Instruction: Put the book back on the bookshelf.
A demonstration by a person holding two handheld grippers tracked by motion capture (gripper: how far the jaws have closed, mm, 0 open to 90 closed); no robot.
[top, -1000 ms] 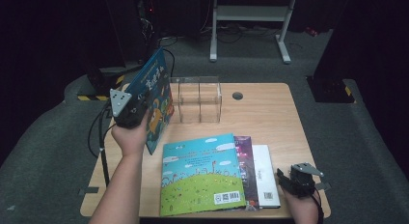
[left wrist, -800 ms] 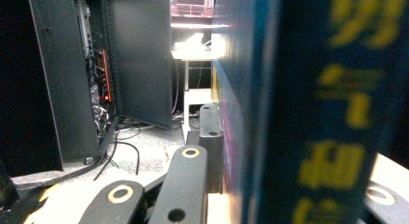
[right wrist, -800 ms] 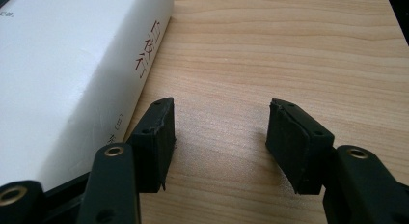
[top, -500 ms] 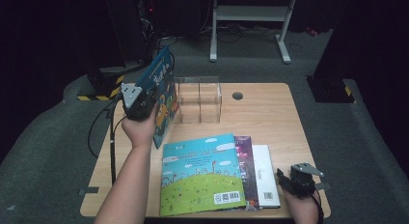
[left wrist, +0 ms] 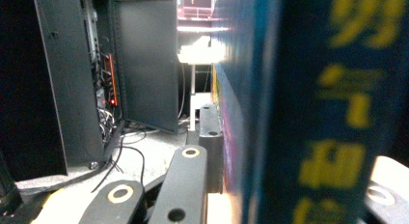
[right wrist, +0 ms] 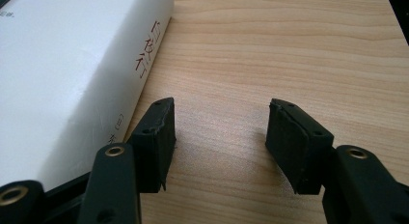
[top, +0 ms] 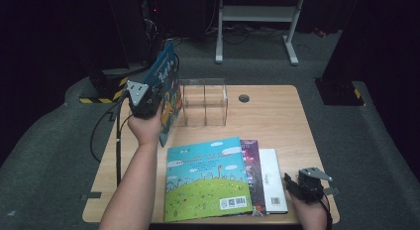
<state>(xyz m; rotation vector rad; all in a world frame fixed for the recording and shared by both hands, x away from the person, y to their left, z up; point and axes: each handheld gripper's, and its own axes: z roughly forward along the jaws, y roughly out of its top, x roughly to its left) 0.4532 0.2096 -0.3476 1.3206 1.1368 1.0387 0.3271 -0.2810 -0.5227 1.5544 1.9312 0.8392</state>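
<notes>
My left gripper is shut on a blue picture book and holds it upright on edge above the table's back left, just left of a clear divided rack. In the left gripper view the blue book stands close against one black finger. A green and blue picture book lies on a purple book and a white book at the front. My right gripper rests open on the wood, its jaws empty, beside the white book.
The wooden table has a round cable hole behind the rack. A cable hangs from my left gripper over the table's left edge. A black cabinet and a white metal frame stand on the floor beyond.
My left hand has carried the blue book to the right, closer to the clear rack, and the book now stands more edge-on. The right gripper has stayed put.
</notes>
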